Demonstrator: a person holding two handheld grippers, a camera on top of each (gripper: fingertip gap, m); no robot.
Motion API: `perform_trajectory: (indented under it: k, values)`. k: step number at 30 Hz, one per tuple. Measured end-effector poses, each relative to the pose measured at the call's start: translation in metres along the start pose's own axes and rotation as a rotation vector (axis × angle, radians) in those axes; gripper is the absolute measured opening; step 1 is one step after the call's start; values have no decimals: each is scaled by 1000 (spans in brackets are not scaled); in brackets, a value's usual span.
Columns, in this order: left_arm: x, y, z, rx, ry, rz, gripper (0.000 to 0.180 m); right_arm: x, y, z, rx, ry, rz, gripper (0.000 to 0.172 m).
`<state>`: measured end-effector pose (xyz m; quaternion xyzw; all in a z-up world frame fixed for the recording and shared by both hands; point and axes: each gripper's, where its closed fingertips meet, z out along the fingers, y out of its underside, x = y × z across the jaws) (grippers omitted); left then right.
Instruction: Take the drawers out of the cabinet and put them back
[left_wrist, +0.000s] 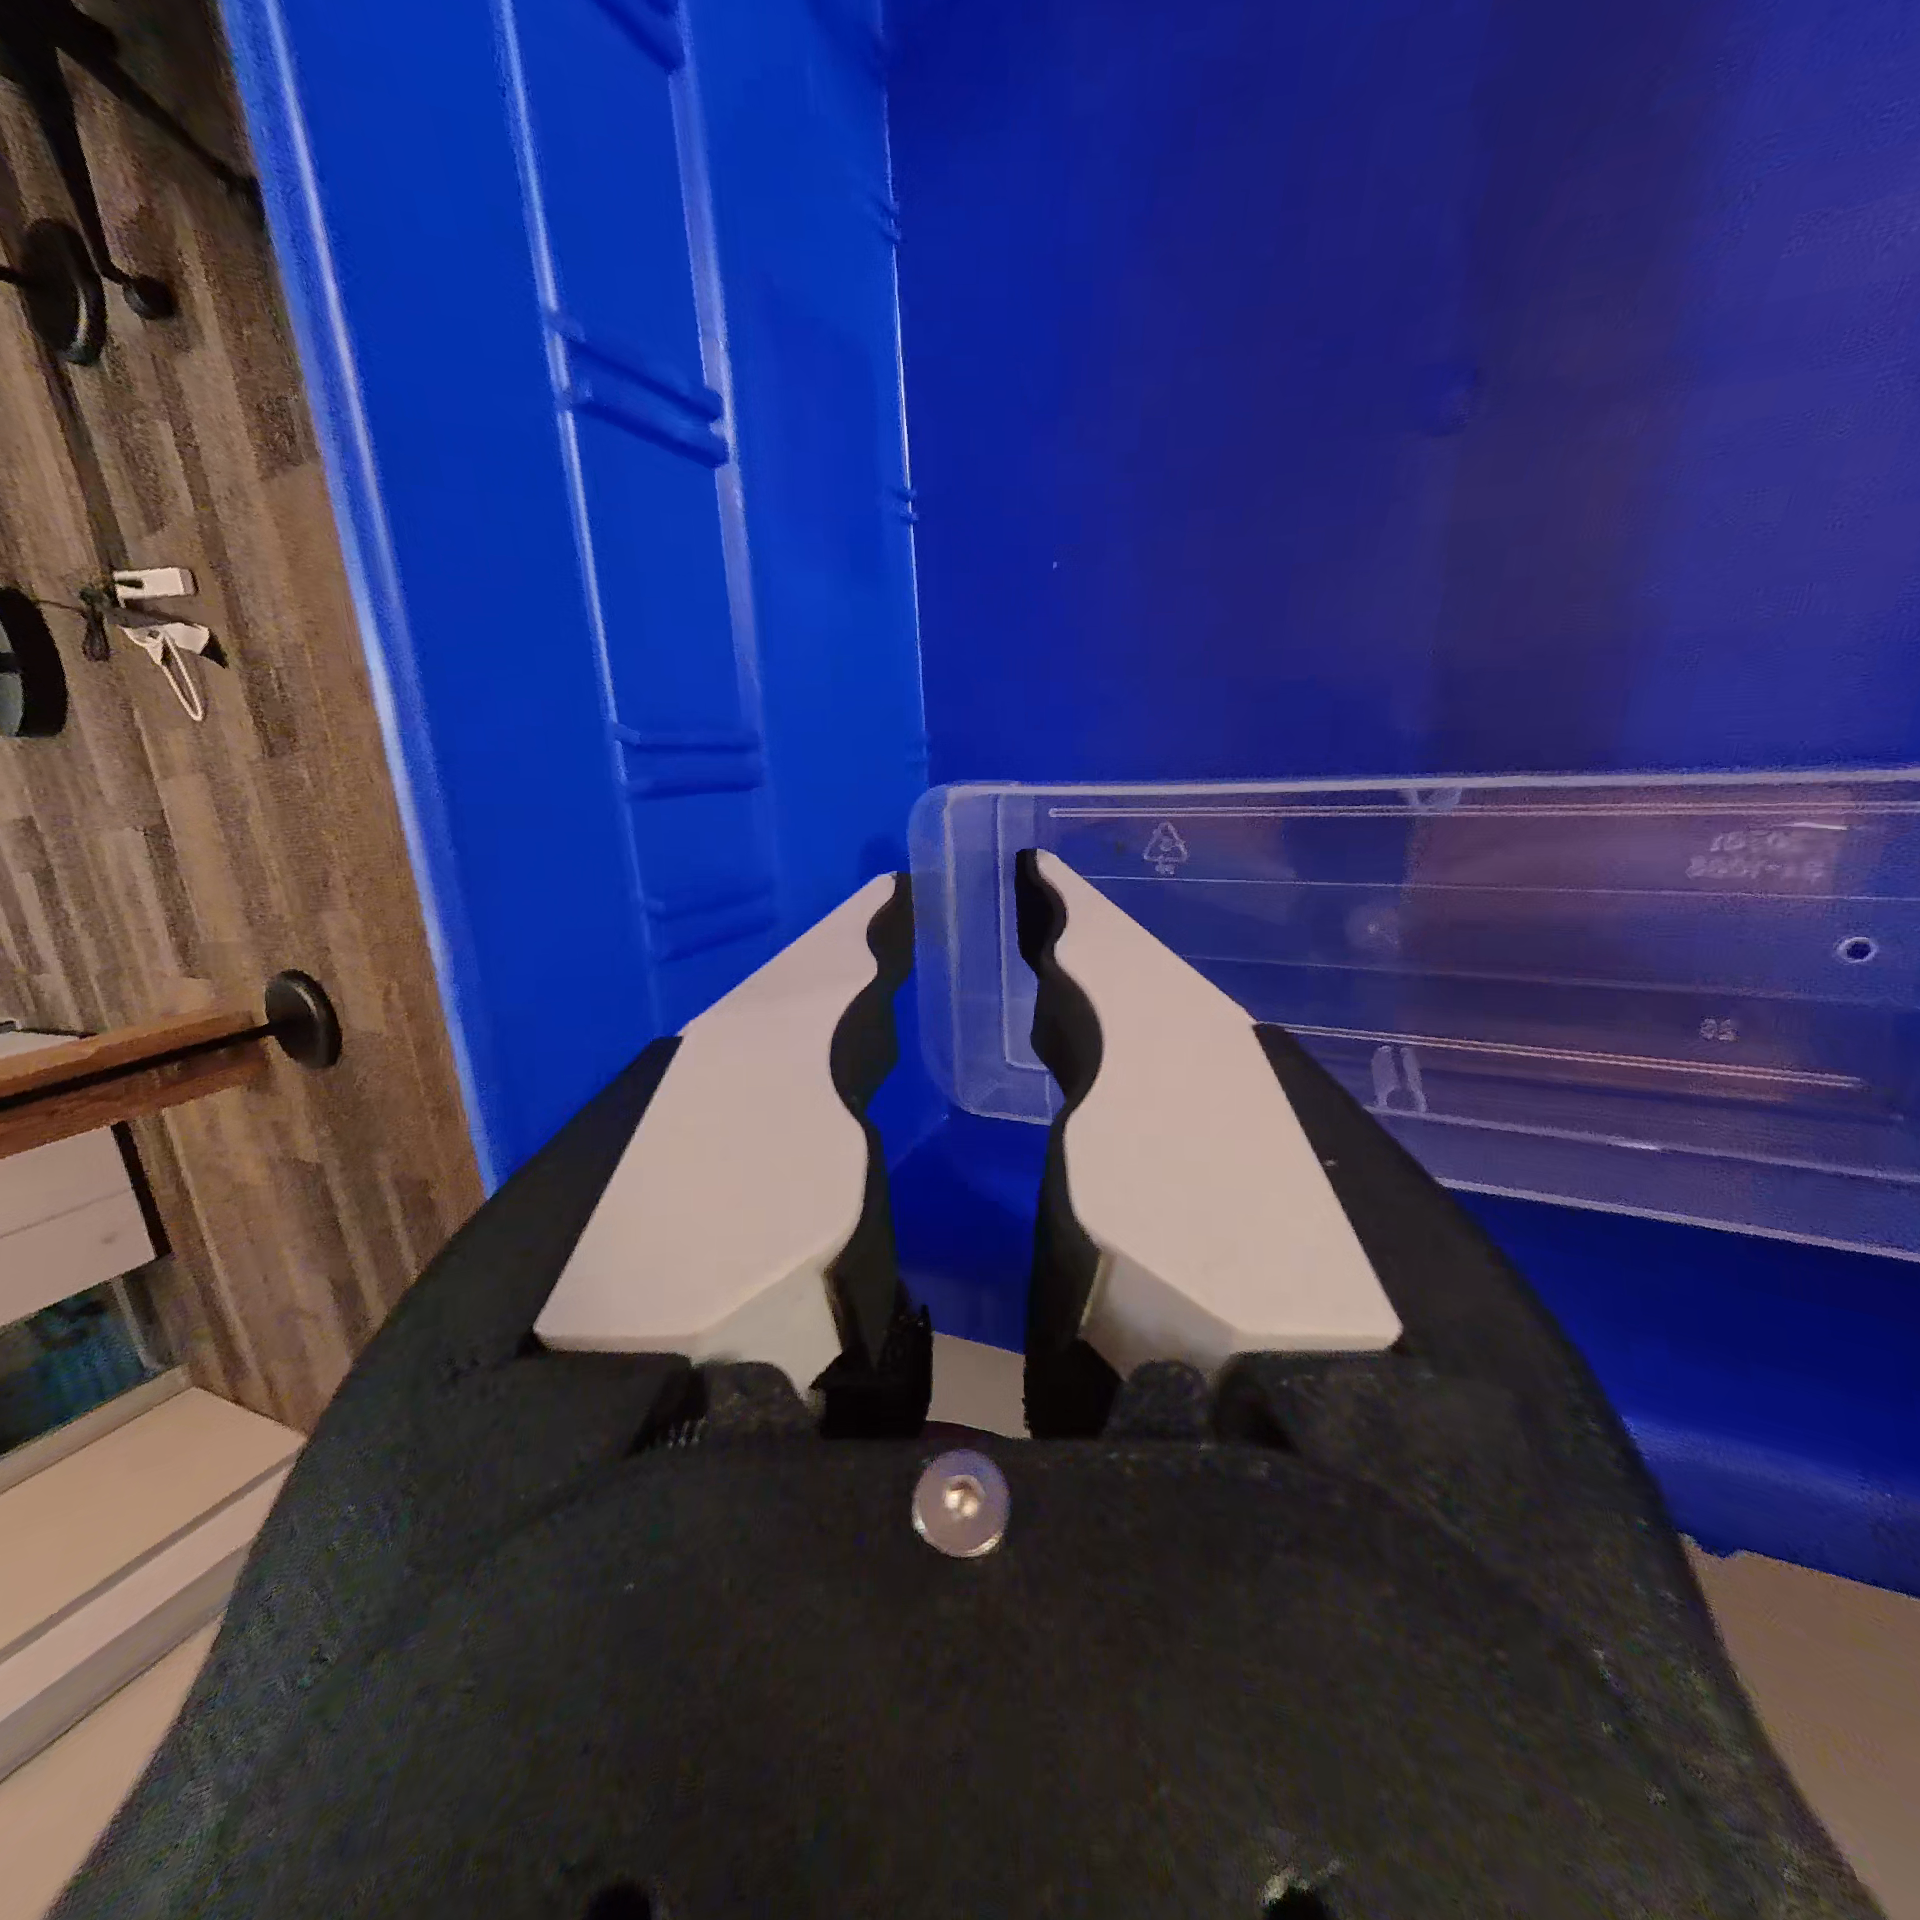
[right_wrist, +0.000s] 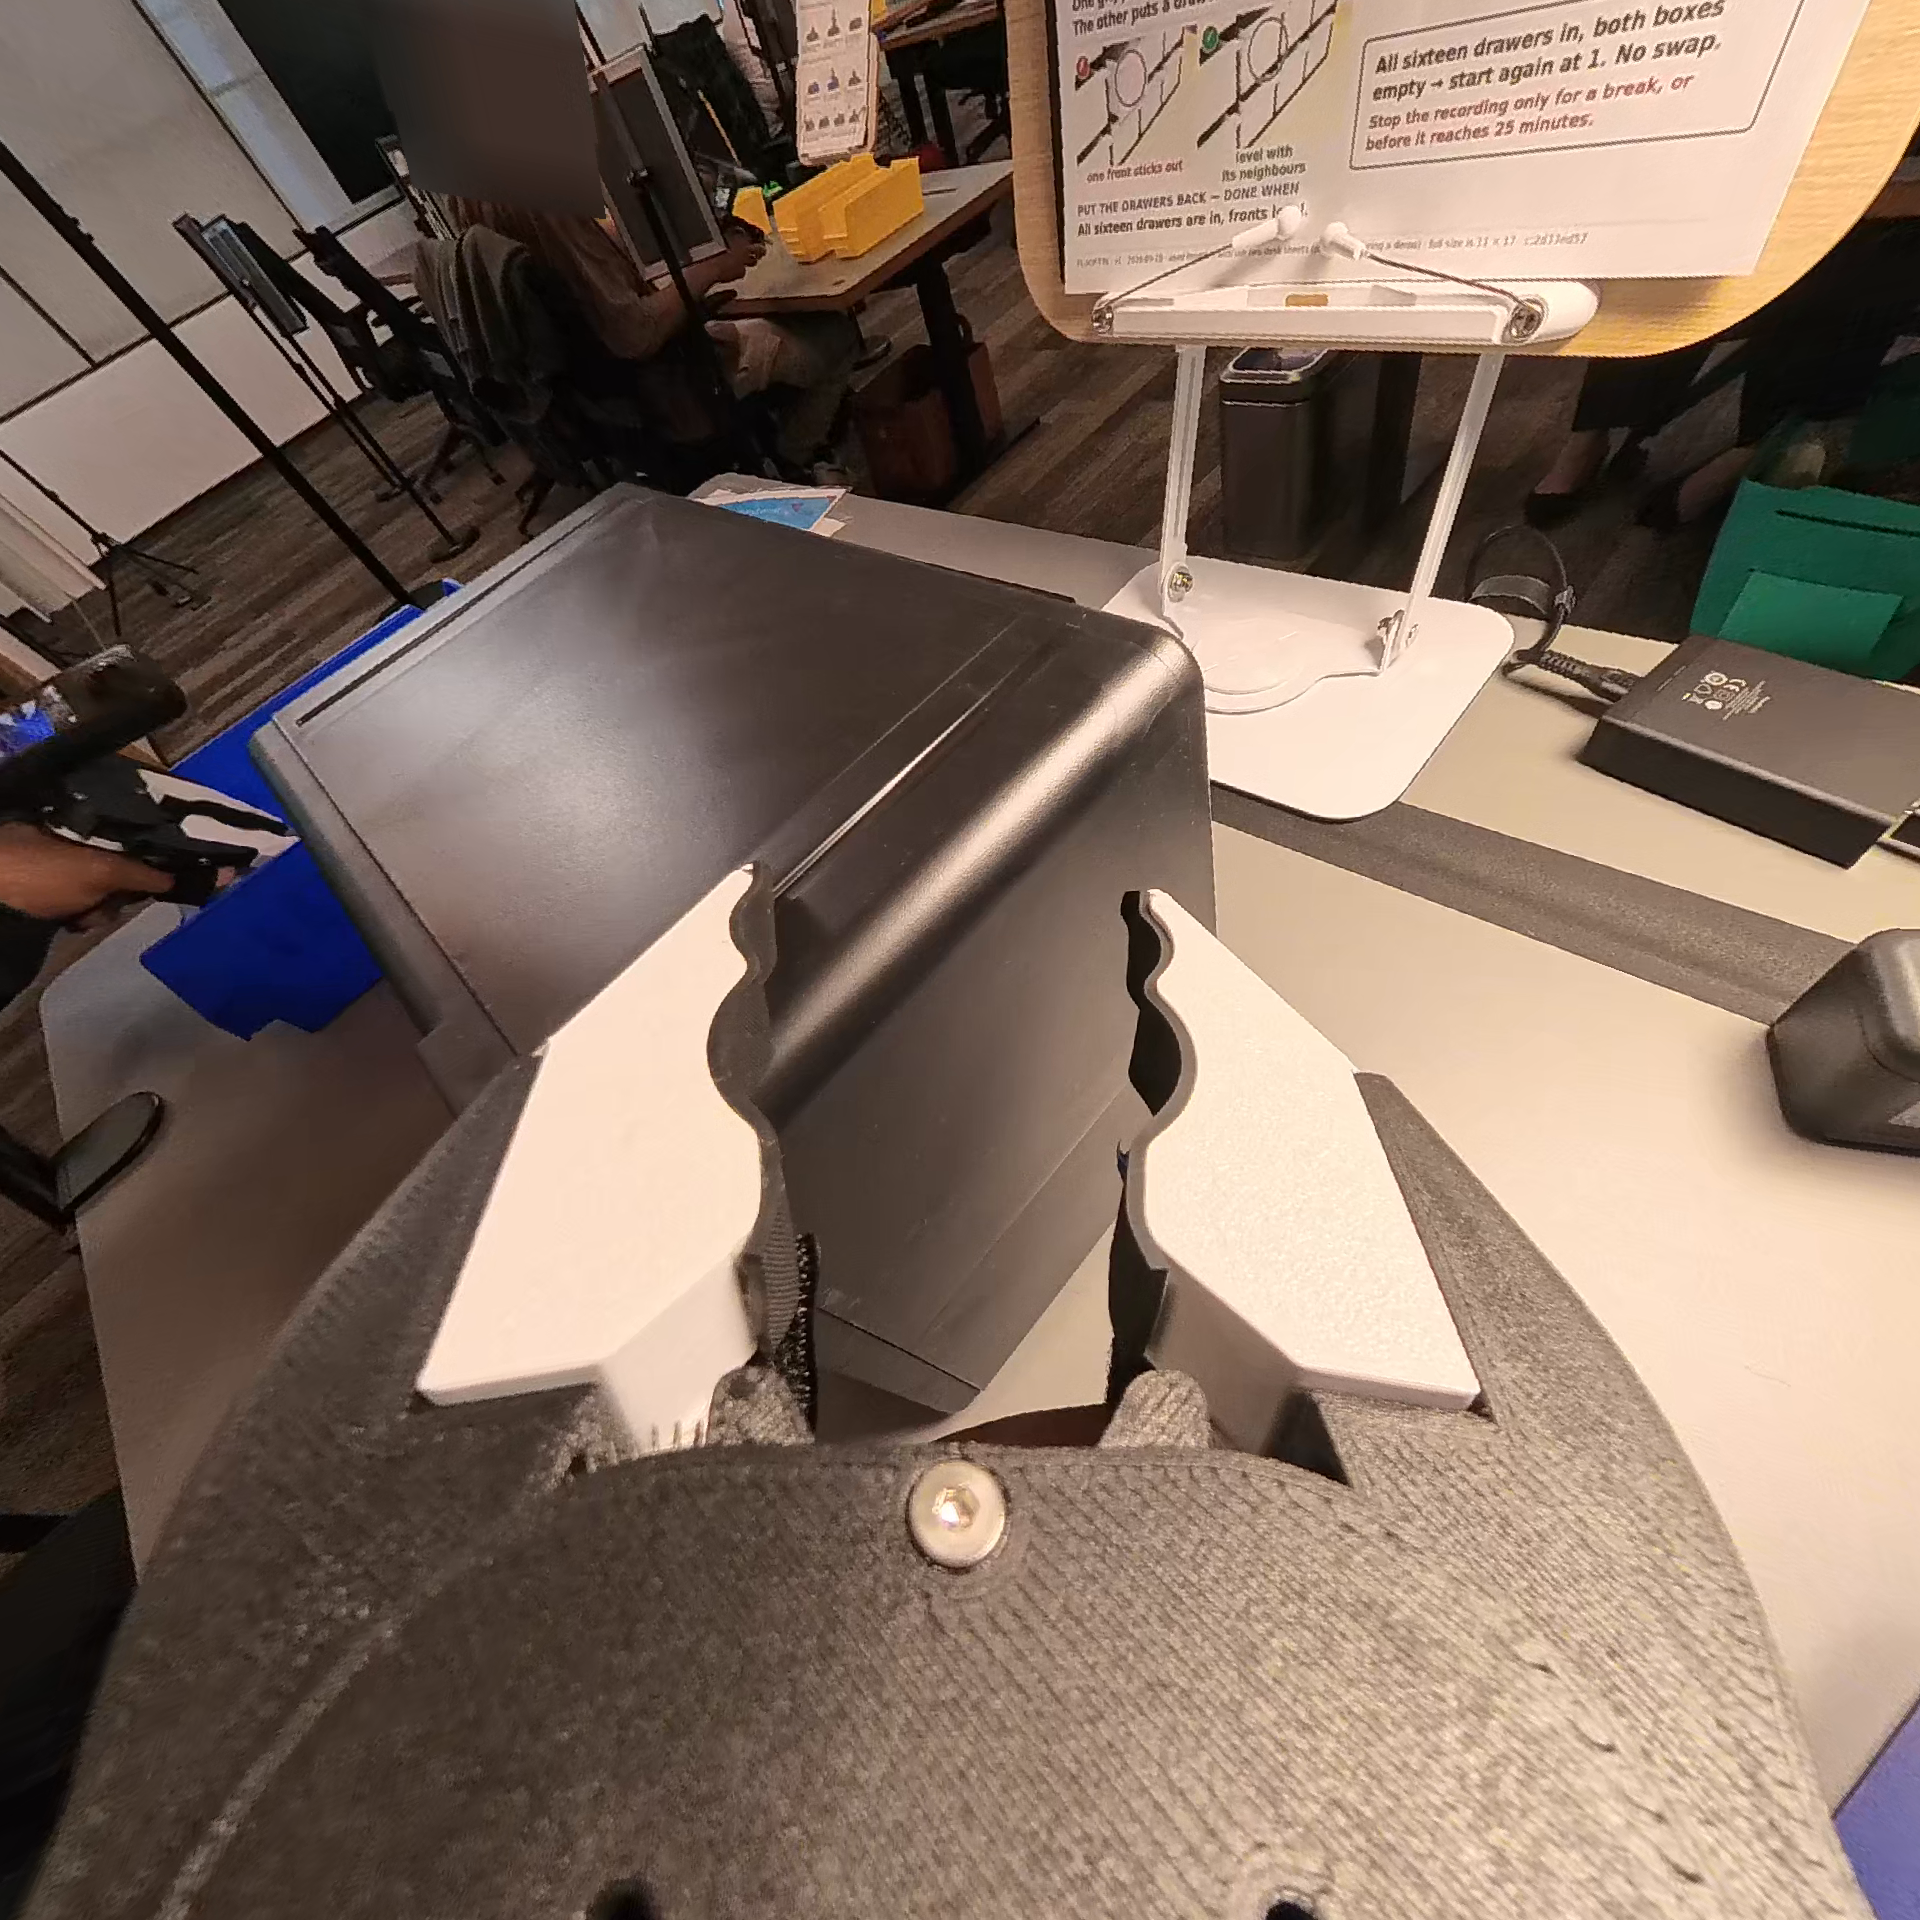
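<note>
1. The left gripper (left_wrist: 961, 883) reaches into a deep blue plastic bin (left_wrist: 1351, 416) with ribbed walls. Its jaws are narrow and closed on the end wall of a clear plastic drawer (left_wrist: 1455, 987), one pad outside the wall and one inside.
2. The clear drawer lies inside the blue bin, running off to the right along the bin's far wall.
3. The right gripper (right_wrist: 945, 914) hovers over the near right corner of a matt black plastic cabinet (right_wrist: 623, 727) with rounded edges. Its jaws stand wide, the corner lying between them; whether the pads touch it I cannot tell.
4. In the right wrist view the blue bin stands just left of the black cabinet, where a hand (right_wrist: 94, 894) holds the left gripper over it.
5. Far right of the cabinet stands a white stand (right_wrist: 1340, 644) carrying a wooden board (right_wrist: 1662, 312) with a printed paper sheet (right_wrist: 1455, 135).
6. On the right lie a flat black box (right_wrist: 1756, 738) with a cable, and a dark rounded device (right_wrist: 1860, 1049) at the edge.
7. The tabletop (right_wrist: 1455, 1091) is pale grey and smooth, crossed by a darker grey band.
8. Beyond it: dark patterned carpet, black tripod legs, a seated person at a far desk and yellow bins (right_wrist: 842, 213) on it.
</note>
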<state>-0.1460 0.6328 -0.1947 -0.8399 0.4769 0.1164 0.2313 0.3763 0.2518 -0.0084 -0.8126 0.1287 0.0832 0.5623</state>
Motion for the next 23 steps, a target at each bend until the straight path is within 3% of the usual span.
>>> perform_trajectory:
  k: [1,6,14,19,23]
  values:
    - [-1,-3,-2,18,1,-2,19,0,0,0,0,-1,1,70]
    - [-17,-29,-44,202,-117,-13,16,0,0,0,-1,-2,0,70]
    - [-36,-78,-182,594,-368,-22,14,0,0,0,-1,0,-1,70]
    - [12,-97,-244,759,-266,17,13,0,0,0,-1,2,-3,70]
    - [96,-100,-249,754,-19,126,14,0,0,0,-1,3,-3,70]
